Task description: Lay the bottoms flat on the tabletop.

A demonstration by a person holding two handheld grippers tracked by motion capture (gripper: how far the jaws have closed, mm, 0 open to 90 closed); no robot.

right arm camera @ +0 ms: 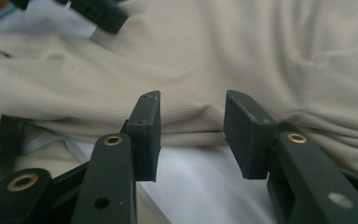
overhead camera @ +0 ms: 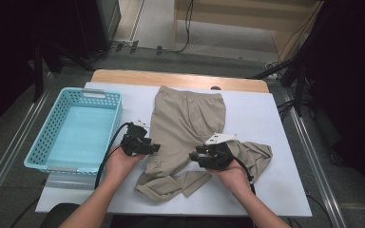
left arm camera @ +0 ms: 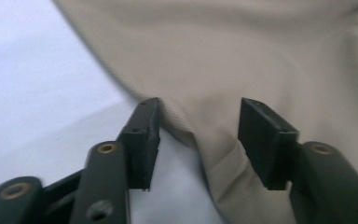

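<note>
1. Spreading across the white worktop (overhead camera: pixel 266 123), a pair of beige trousers (overhead camera: pixel 185 123) lies waistband away from the person, one leg folded back over itself near the right hand.
2. An empty turquoise basket (overhead camera: pixel 47 147) sits just beside the trousers on the worktop's left side.
3. The cloth looks light, soft and limp; judging by its folds, it would sag and slide if lifted at one point only.
4. The left gripper (left arm camera: pixel 198 140) sits at the trousers' left edge, its fingers (left arm camera: pixel 142 135) apart with a ridge of fabric lying between them, not yet pinched.
5. The right gripper (right arm camera: pixel 193 135) faces a folded hem at the opposite side, its fingers (right arm camera: pixel 247 133) also apart and gripping nothing.
6. A sound hold, it appears, would be the doubled seam or hem at each side, where the thicker layers give the pads something to bite; the single smooth layer may well slip free.
</note>
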